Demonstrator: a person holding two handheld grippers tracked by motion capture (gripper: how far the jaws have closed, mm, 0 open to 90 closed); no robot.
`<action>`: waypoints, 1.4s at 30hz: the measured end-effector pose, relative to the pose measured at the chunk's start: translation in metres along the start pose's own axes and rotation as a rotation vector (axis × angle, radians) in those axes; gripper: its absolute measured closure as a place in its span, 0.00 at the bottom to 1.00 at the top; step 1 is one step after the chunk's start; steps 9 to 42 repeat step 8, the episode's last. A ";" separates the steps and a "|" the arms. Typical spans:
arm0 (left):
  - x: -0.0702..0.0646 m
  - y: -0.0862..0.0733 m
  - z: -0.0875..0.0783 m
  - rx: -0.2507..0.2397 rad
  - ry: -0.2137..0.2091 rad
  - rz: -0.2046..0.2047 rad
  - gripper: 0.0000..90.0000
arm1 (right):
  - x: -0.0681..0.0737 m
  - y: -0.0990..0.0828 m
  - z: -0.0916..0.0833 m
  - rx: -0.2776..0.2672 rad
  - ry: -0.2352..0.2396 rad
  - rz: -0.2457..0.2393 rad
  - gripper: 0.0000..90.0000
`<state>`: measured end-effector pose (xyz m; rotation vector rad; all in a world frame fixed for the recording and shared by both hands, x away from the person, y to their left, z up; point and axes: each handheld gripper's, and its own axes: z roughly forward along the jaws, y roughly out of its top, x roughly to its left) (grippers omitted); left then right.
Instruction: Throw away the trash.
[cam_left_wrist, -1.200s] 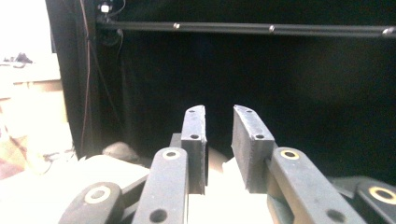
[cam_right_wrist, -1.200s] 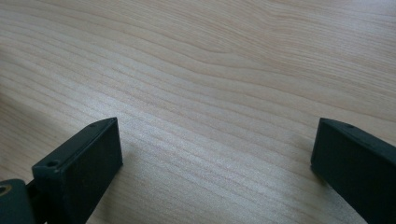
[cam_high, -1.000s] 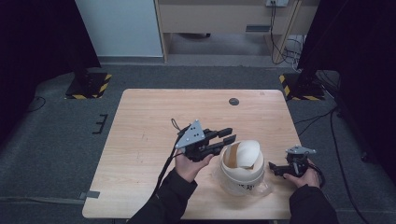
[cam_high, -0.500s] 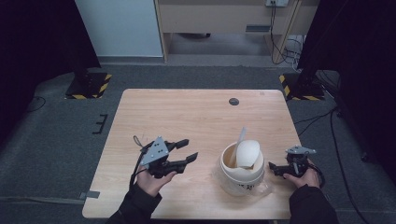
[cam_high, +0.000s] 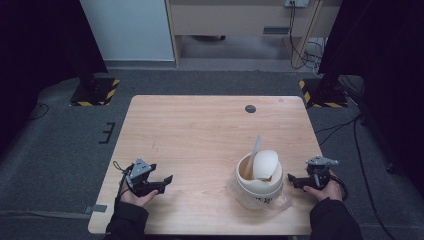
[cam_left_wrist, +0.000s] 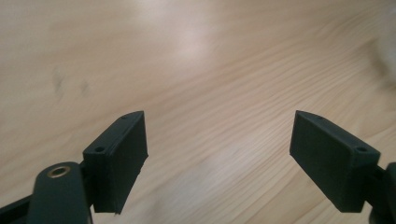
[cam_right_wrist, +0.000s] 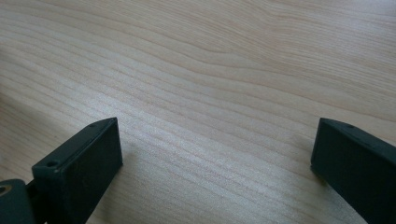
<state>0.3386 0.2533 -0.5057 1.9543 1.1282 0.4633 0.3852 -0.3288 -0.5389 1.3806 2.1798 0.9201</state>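
A cream-coloured round container (cam_high: 257, 186) stands near the table's front right, on a clear plastic wrap, with a white scoop-like piece (cam_high: 264, 164) and a thin white stick (cam_high: 256, 147) leaning inside it. My left gripper (cam_high: 162, 182) is low over the front left of the table, well left of the container. Its jaws have just been opening and now stand wide apart (cam_left_wrist: 217, 154) with only bare wood between them. My right gripper (cam_high: 294, 180) rests just right of the container, jaws wide apart (cam_right_wrist: 215, 163) over bare wood, holding nothing.
The light wooden table (cam_high: 200, 130) has a small dark round disc (cam_high: 250, 108) near its back edge. Grey carpet surrounds it, with two black stand bases marked in yellow and black (cam_high: 95, 91) (cam_high: 320, 92) beside the far corners. Cables lie on the floor at the right.
My left gripper has left the container's rim, moved left and down to the front left of the table, and its jaws have spread. The scoop now leans in the container. The right gripper stayed put.
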 end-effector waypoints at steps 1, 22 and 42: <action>0.004 -0.003 0.001 0.028 0.021 -0.012 0.18 | 0.000 0.000 0.000 0.000 0.000 0.000 0.02; 0.023 -0.012 0.009 0.154 0.105 0.000 0.13 | 0.000 0.000 0.000 0.000 0.000 0.000 0.02; 0.023 -0.012 0.009 0.154 0.105 0.000 0.13 | 0.000 0.000 0.000 0.000 0.000 0.000 0.02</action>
